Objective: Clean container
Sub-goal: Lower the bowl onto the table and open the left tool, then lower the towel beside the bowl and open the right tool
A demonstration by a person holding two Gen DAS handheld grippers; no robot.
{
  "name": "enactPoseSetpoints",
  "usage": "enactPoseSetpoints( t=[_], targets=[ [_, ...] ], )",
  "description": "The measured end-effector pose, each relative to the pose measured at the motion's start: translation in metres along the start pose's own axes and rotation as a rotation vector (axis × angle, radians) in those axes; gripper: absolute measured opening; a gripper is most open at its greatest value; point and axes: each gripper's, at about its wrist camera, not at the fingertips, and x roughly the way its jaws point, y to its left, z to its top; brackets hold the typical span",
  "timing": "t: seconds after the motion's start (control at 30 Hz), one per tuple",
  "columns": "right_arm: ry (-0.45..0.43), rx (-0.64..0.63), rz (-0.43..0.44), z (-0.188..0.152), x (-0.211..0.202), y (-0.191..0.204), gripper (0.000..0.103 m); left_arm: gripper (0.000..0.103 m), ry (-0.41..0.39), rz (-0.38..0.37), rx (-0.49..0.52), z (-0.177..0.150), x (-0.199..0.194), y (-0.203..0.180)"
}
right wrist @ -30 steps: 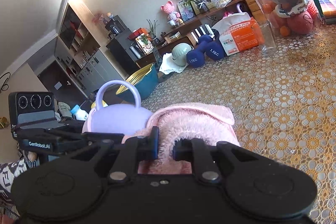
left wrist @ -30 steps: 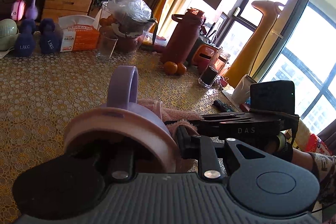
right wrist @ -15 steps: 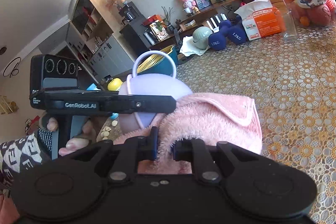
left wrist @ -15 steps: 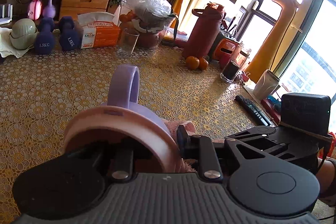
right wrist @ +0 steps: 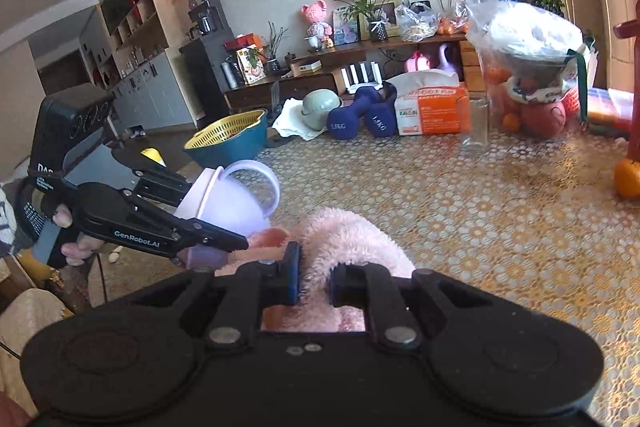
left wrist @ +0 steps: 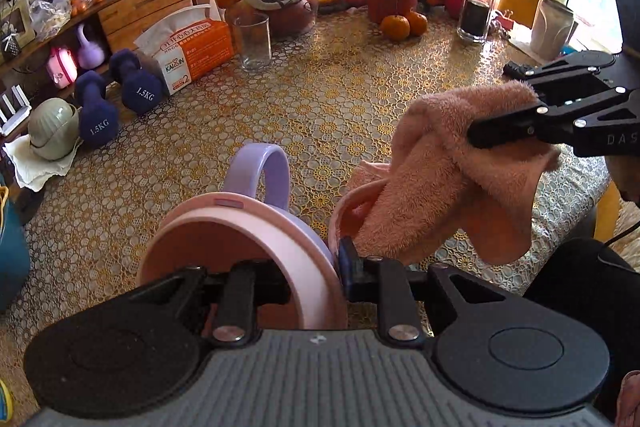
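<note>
One lilac container (left wrist: 256,227) is clamped by its pink rim in the left gripper (left wrist: 304,279), above the table (left wrist: 340,99). One pink towel (left wrist: 448,179) is pinched in the nearly closed right gripper (right wrist: 314,277), at the container's three o'clock. At eleven o'clock, two blue dumbbells (left wrist: 116,95) are seen; at one o'clock, two oranges (left wrist: 404,25).

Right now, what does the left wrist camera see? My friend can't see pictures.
The left gripper clamps the rim of a lilac container above a gold-patterned table. Beside it, the right gripper holds a fluffy pink cloth.
</note>
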Motion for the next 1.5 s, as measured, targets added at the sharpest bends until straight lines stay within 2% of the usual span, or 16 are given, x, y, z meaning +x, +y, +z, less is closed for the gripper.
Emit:
enactPoseSetpoints(
  t=[0.13, 0.27, 0.4, 0.53, 0.6, 0.63, 0.67, 0.7, 0.73, 0.93, 1.07, 1.3, 1.5],
  targets=[
    [-0.009, -0.046, -0.066, 0.000, 0.006, -0.002, 0.012, 0.022, 0.067, -0.005, 0.058, 0.010, 0.014, -0.002],
    [0.023, -0.091, -0.139, -0.004, 0.019, -0.006, 0.011, 0.023, 0.108, 0.010, 0.090, 0.015, 0.025, -0.002],
    [0.034, -0.100, -0.155, -0.008, 0.025, -0.009, 0.011, 0.024, 0.148, -0.008, 0.112, 0.026, 0.032, 0.004],
    [0.042, -0.125, -0.174, -0.006, 0.029, -0.008, 0.012, 0.025, 0.226, -0.012, 0.192, 0.043, 0.046, -0.002],
    [0.046, -0.139, -0.173, -0.005, 0.031, -0.006, 0.013, 0.030, 0.269, -0.009, 0.225, 0.049, 0.055, -0.007],
    [0.049, -0.141, -0.172, -0.005, 0.032, -0.006, 0.013, 0.038, 0.280, -0.004, 0.239, 0.050, 0.058, -0.008],
    [0.049, -0.139, -0.171, -0.005, 0.032, -0.006, 0.015, 0.053, 0.290, 0.009, 0.250, 0.051, 0.061, -0.010],
    [0.051, -0.129, -0.164, -0.006, 0.032, -0.007, 0.016, 0.062, 0.298, 0.021, 0.256, 0.051, 0.063, -0.010],
    [0.049, -0.116, -0.157, -0.006, 0.032, -0.008, 0.017, 0.071, 0.296, 0.022, 0.257, 0.051, 0.064, -0.010],
    [0.034, -0.050, -0.112, -0.011, 0.027, -0.012, 0.023, 0.074, 0.278, -0.014, 0.207, 0.051, 0.058, -0.004],
    [0.037, -0.019, -0.096, -0.012, 0.022, -0.011, 0.043, 0.076, 0.263, -0.015, 0.199, 0.051, 0.052, -0.005],
    [0.099, 0.005, -0.119, -0.009, 0.017, -0.011, 0.056, 0.077, 0.234, -0.013, 0.179, 0.050, 0.037, -0.005],
    [0.168, 0.107, -0.133, -0.005, 0.006, -0.030, 0.057, 0.079, 0.204, -0.023, 0.157, 0.047, 0.022, -0.006]
  ],
)
